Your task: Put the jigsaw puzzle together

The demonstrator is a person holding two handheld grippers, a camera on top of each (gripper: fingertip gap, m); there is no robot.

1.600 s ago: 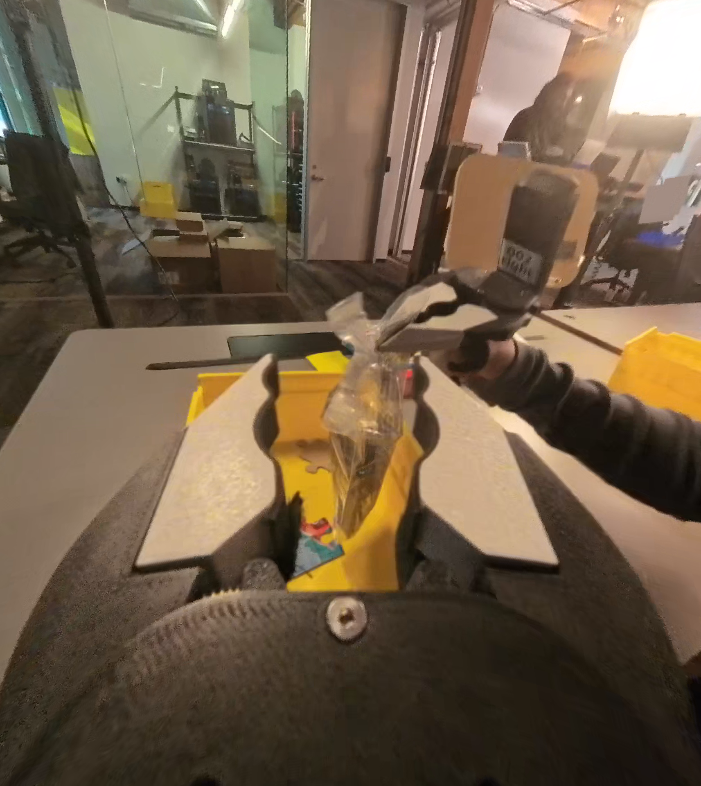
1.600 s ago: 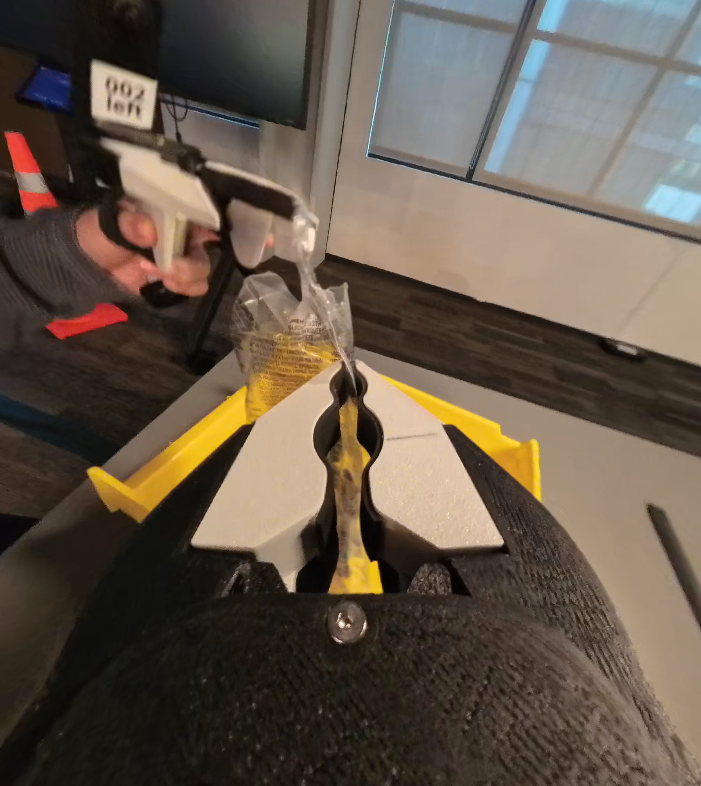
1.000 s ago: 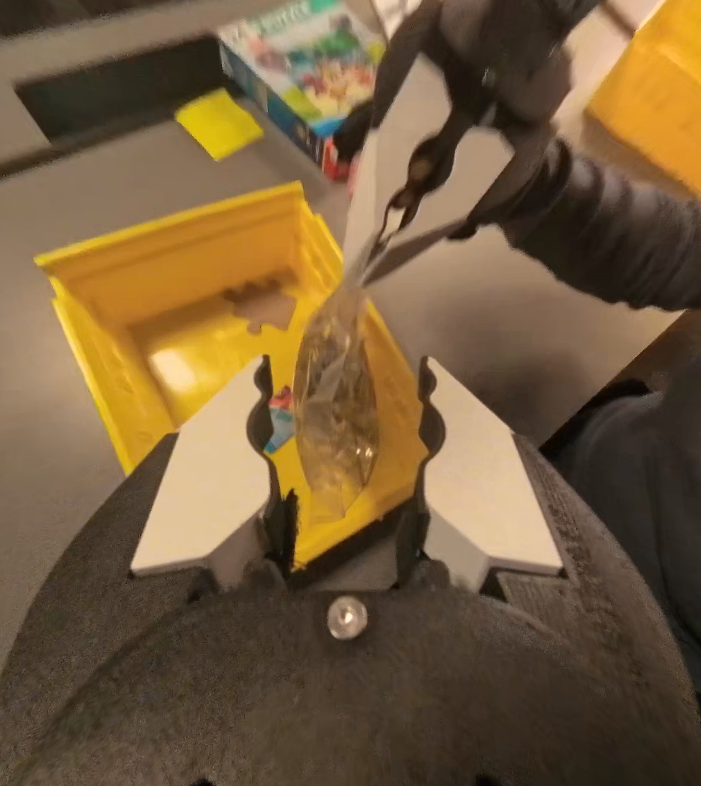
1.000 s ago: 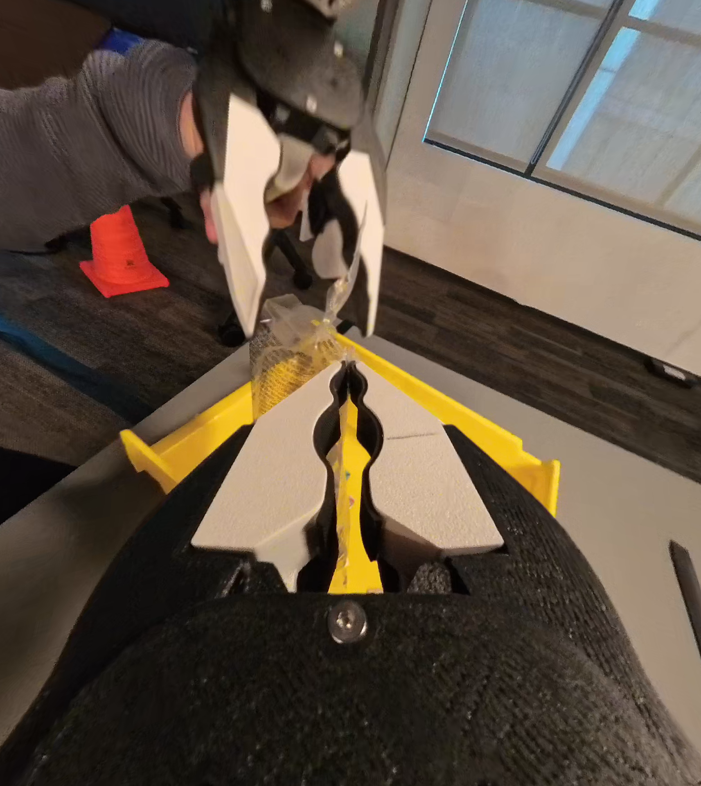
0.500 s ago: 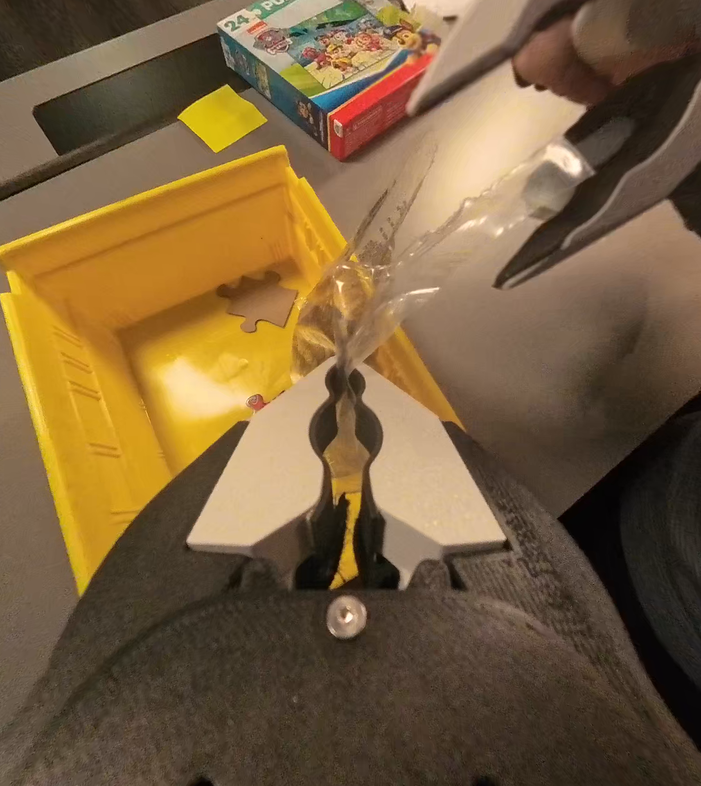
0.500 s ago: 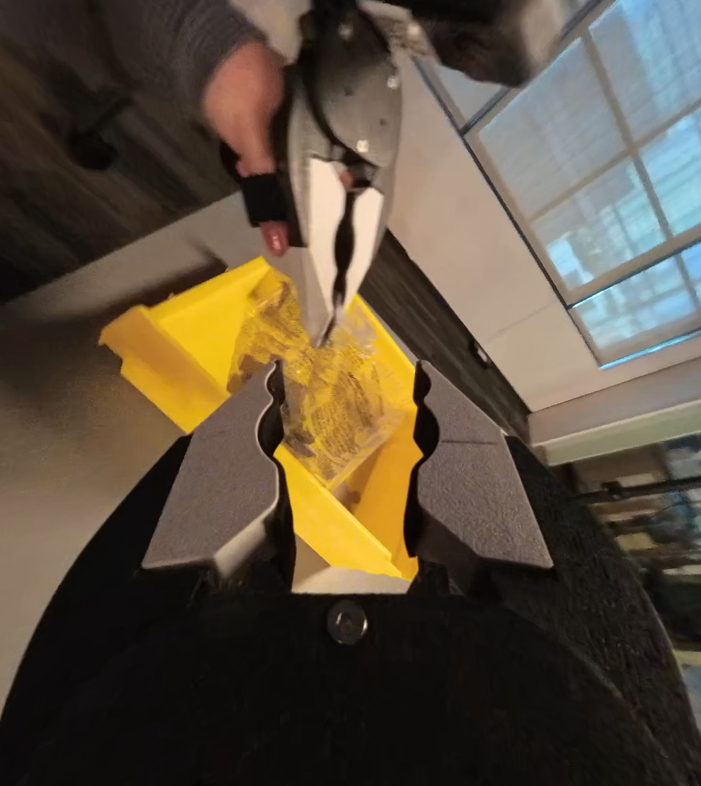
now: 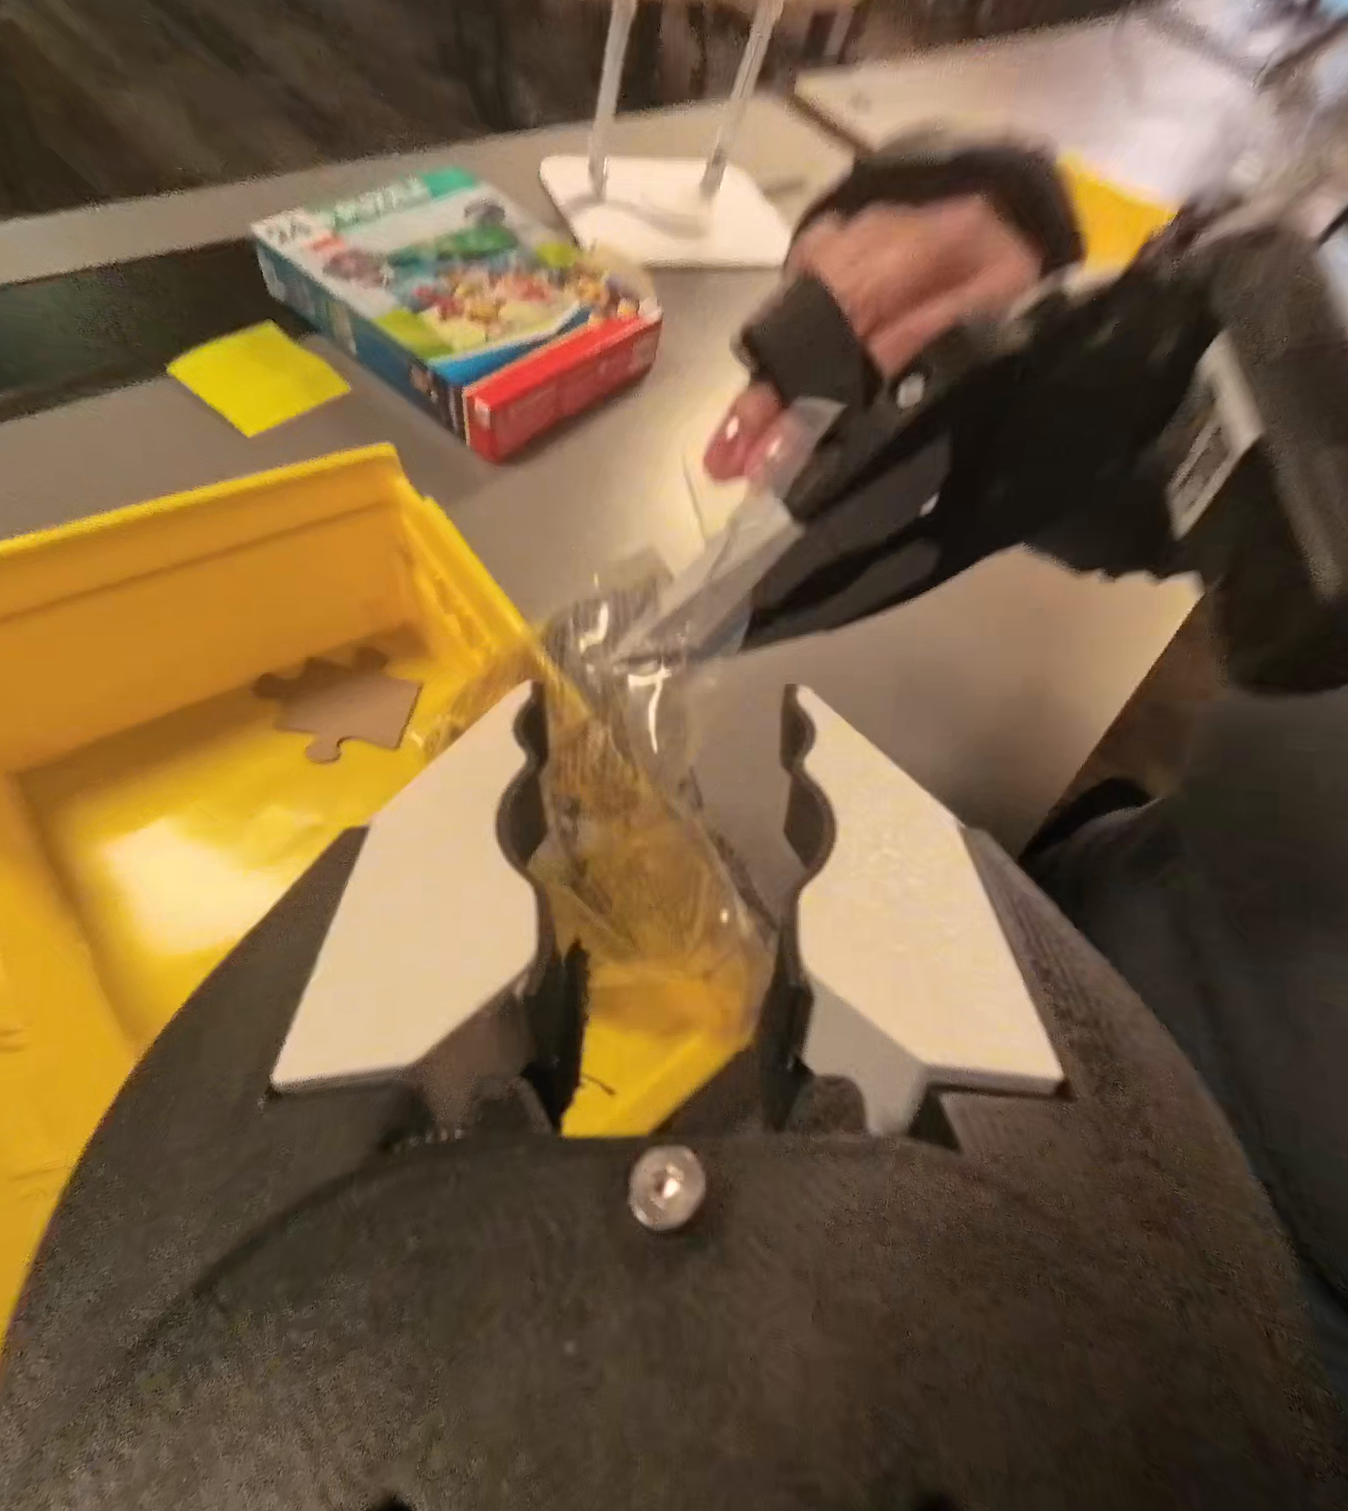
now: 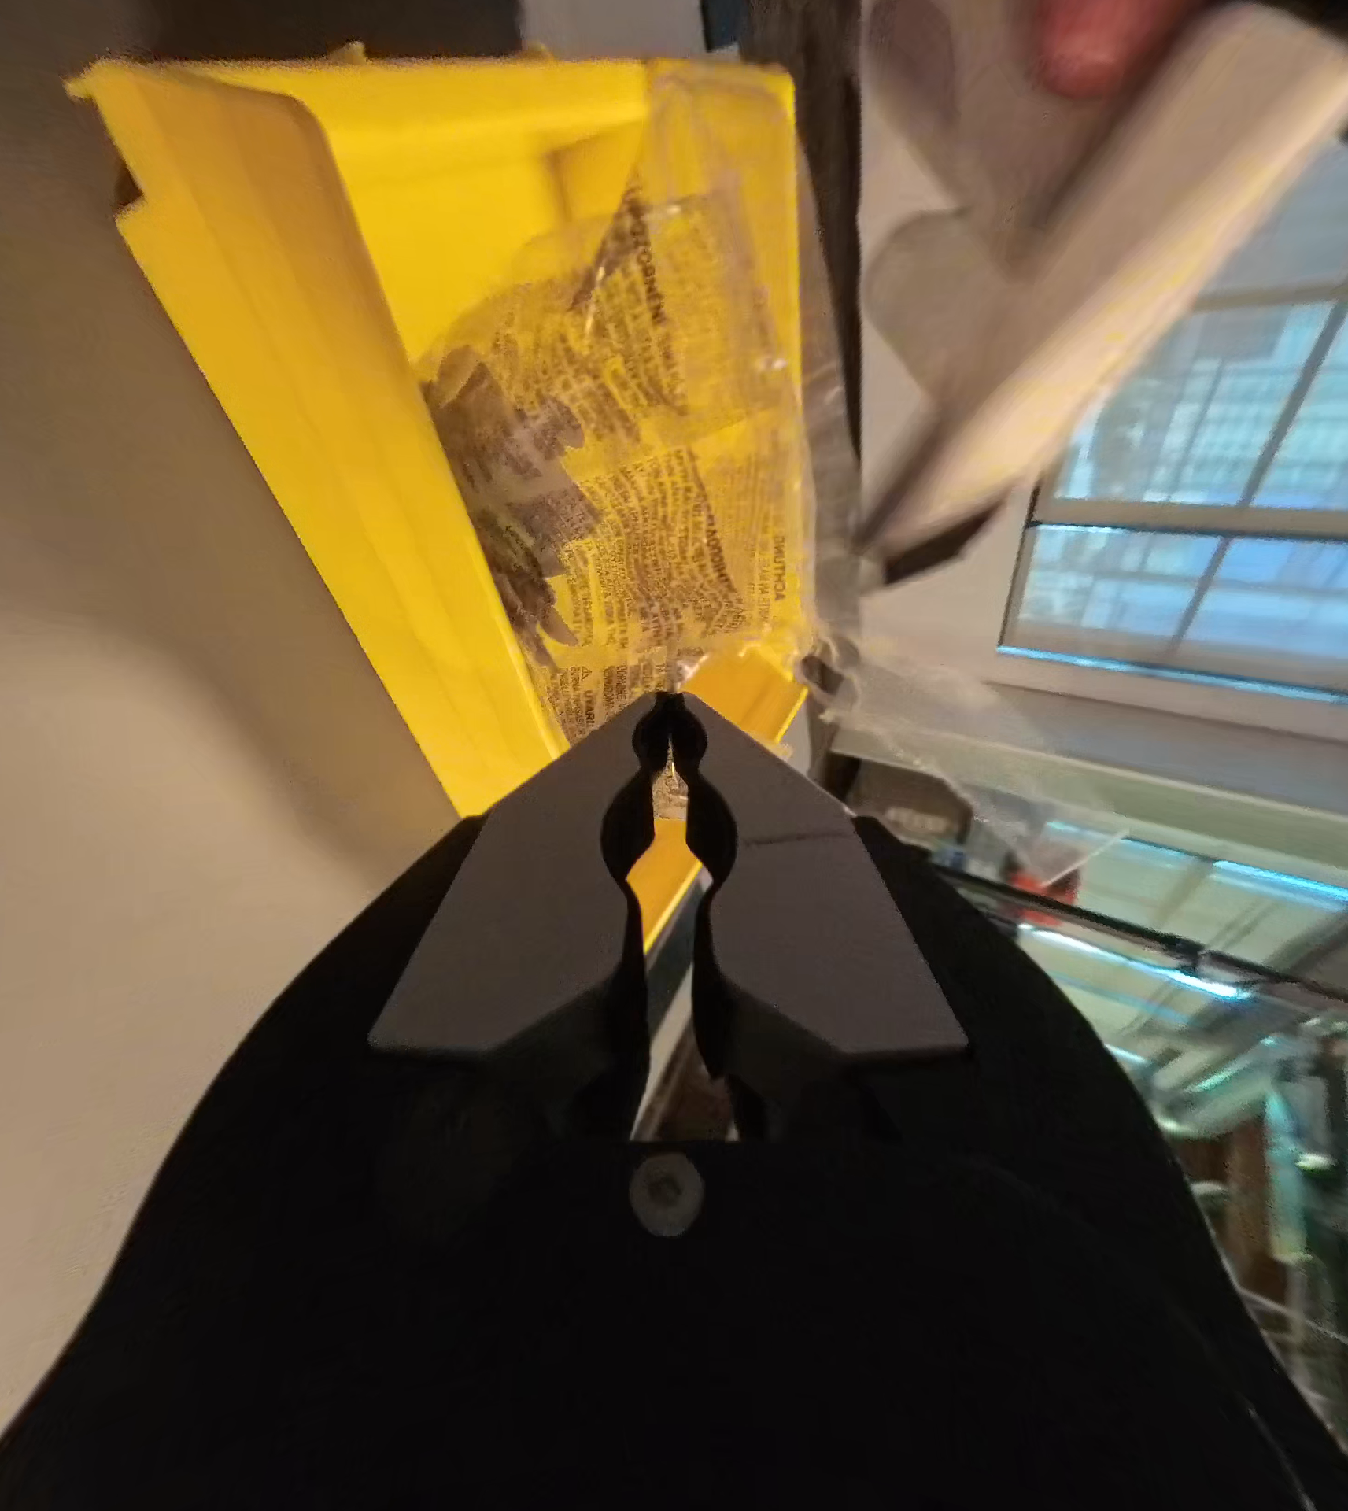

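Two grippers, right (image 8: 669, 705) clenched on printed clear bag (image 8: 654, 458), left (image 7: 658, 695) released, puzzle box (image 7: 458, 307) w/ lettering nearby

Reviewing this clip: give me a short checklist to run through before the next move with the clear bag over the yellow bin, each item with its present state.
1. Right gripper shut on the clear bag: ok, its fingertips pinch the bag's edge.
2. Left gripper free of the bag: ok, its fingers stand apart; the bag hangs between them and the pads do not press on it.
3. Bag over the yellow bin: ok, it hangs over the bin's near corner.
4. Bag open: cannot tell, the pictures are blurred.
5. Bin contents: ok, one puzzle piece lies on the floor.
6. Puzzle box clear of the bin: ok, it sits behind it on the table.
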